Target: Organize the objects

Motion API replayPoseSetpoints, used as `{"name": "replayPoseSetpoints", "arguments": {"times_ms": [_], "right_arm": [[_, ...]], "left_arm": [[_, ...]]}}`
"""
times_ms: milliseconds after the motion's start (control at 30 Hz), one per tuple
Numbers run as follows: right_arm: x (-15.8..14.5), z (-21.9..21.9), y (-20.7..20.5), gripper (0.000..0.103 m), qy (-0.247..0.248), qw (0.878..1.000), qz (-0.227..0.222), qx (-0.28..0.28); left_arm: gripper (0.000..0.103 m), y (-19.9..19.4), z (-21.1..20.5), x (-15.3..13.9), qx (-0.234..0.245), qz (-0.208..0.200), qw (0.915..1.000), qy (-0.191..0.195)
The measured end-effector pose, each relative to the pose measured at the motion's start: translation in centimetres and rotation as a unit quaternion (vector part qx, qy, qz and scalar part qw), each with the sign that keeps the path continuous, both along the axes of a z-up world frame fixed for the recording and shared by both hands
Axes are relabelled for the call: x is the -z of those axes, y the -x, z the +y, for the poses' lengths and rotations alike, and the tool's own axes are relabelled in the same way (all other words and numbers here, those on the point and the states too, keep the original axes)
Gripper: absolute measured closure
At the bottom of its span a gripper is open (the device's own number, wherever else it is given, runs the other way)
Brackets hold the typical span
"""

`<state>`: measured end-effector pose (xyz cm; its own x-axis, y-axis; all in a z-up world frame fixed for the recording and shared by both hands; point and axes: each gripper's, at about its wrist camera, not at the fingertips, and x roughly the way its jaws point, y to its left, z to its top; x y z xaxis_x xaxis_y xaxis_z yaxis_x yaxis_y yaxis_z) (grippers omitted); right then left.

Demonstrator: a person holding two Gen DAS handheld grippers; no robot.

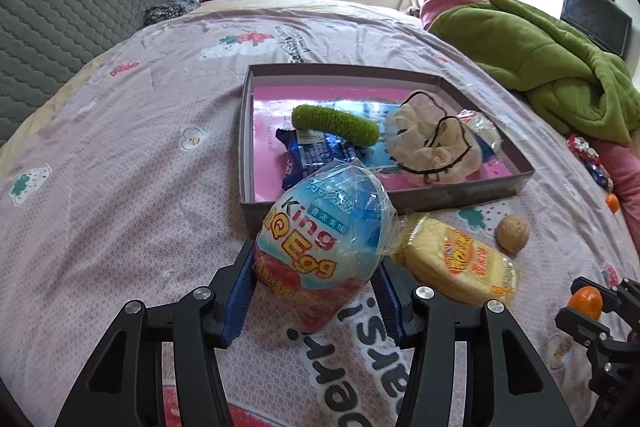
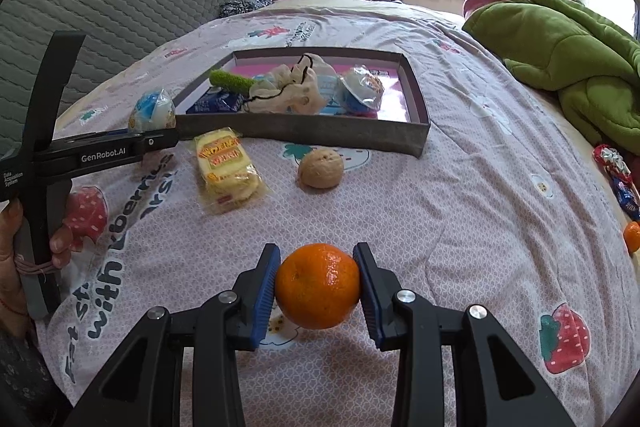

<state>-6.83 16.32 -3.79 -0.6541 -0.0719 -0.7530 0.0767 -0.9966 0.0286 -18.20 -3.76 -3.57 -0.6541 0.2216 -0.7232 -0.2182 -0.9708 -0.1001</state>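
Blue ribbed pads of the left tool (image 1: 316, 291) are right up front, clamped on a wrapped toy egg (image 1: 320, 247), its crinkly film bunched between the jaws just short of the shallow box (image 1: 460, 193) on the bed (image 1: 120, 227). That egg looks light and hard-shelled under a slippery wrapper, so I'd judge a grip across its widest belly, as it is taken now, safest; squeeze only the loose film and it could slide out. Moving rightward, a yellow wafer packet (image 1: 456, 259) lies flat beside the box's near wall, likely brittle inside and best pinched across its short sides. Next comes a walnut (image 1: 512, 233), small, rigid and prone to roll. Over on the right, the right tool (image 2: 318, 287) grips a mandarin (image 2: 318, 287) at its middle, pads pressing both flanks, the fruit lifted just off the quilt. It looks firm yet bruisable, with a glossy skin, so gentle pressure suits it. Both tools angle downward toward the bed; the right wrist view shows a hand (image 2: 24, 247) wrapped round the left tool's handle at the far left. Already in the box: a green fuzzy roll (image 1: 334, 125), a blue snack pack (image 1: 312, 159) and a cream drawstring pouch (image 1: 432, 143).
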Motion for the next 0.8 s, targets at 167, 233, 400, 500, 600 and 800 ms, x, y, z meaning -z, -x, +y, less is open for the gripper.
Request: {"name": "replayPoseSetpoints", "arguments": {"times_ms": [167, 233, 400, 500, 600, 800], "right_arm": [[-1.0, -0.3, -0.3, 0.065, 0.000, 1.000, 0.010, -0.001], [-1.4, -0.4, -0.4, 0.065, 0.000, 1.000, 0.015, -0.002], [-2.3, -0.7, -0.8, 0.065, 0.001, 1.000, 0.026, -0.006], [-3.0, -0.9, -1.3, 0.065, 0.002, 0.999, 0.034, -0.008], [-3.7, -1.2, -1.7, 0.065, 0.002, 0.999, 0.042, -0.011], [-4.9, -1.5, -2.6, 0.065, 0.004, 0.998, 0.057, -0.018]], "left_arm": [[0.047, -1.3, 0.3, -1.0, 0.006, 0.006, 0.9999, -0.007], [0.047, -1.9, 0.4, -1.4, 0.009, 0.009, 0.9999, -0.009], [0.047, -3.4, 0.5, -2.5, 0.008, 0.014, 0.9997, -0.016], [0.047, -4.3, 0.8, -3.1, 0.008, 0.021, 0.9997, -0.013], [0.047, -5.2, 1.0, -3.7, 0.008, 0.024, 0.9996, -0.013], [0.047, -6.9, 1.4, -5.0, 0.009, 0.029, 0.9995, -0.013]]}}
